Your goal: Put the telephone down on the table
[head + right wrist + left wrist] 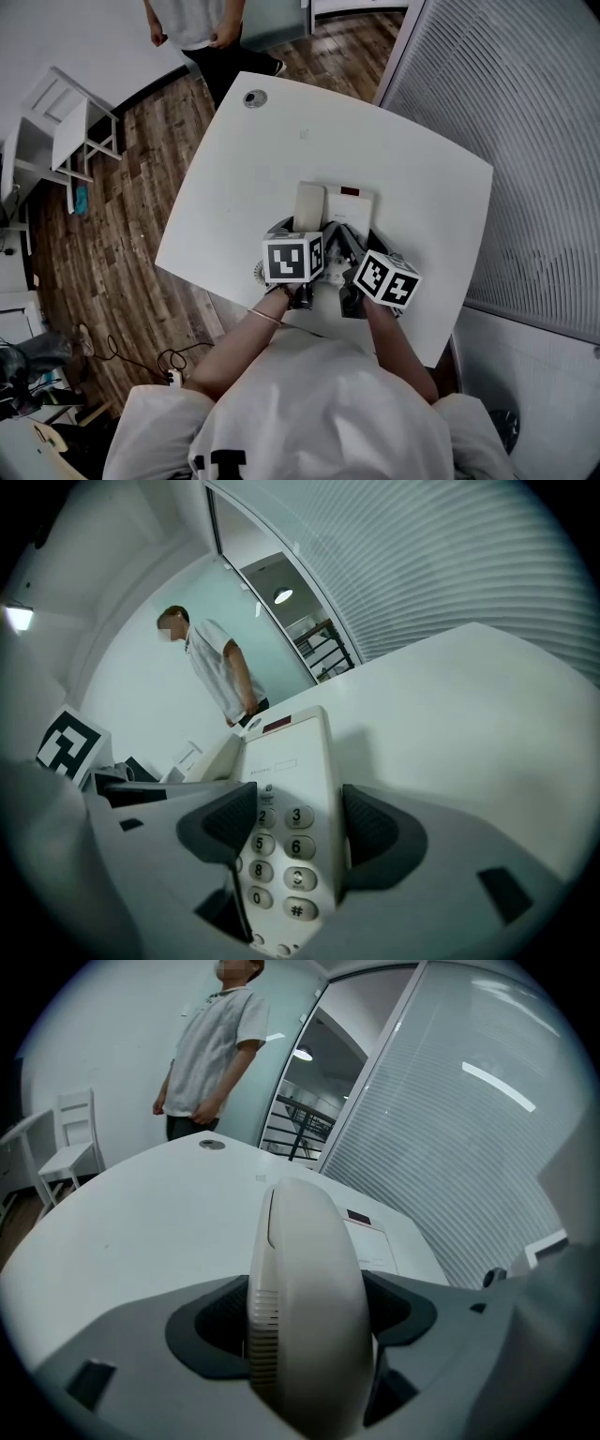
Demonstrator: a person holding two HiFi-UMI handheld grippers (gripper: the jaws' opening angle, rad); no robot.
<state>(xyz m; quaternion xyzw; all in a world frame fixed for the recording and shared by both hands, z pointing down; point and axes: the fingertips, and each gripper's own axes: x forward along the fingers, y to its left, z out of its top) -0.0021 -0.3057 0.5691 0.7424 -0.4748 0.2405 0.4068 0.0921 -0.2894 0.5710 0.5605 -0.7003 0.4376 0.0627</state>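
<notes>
A white table with rounded corners is seen from above, standing on a dark wooden plank floor. Over the table's near part, a cream plastic telephone base with round number keys is held by the right gripper. Its 2 dark-padded jaws are pressed against the base's 2 long sides. Over the same near part of the table, a cream curved plastic handset is clamped between the 2 jaws of the left gripper. Whether the telephone is resting on the table top or is held just above it cannot be told. A round grey cable port is set near the table's far corner. Beyond that corner, a person in a light shirt is standing. A white wooden chair is placed well apart from the table's left side.
</notes>
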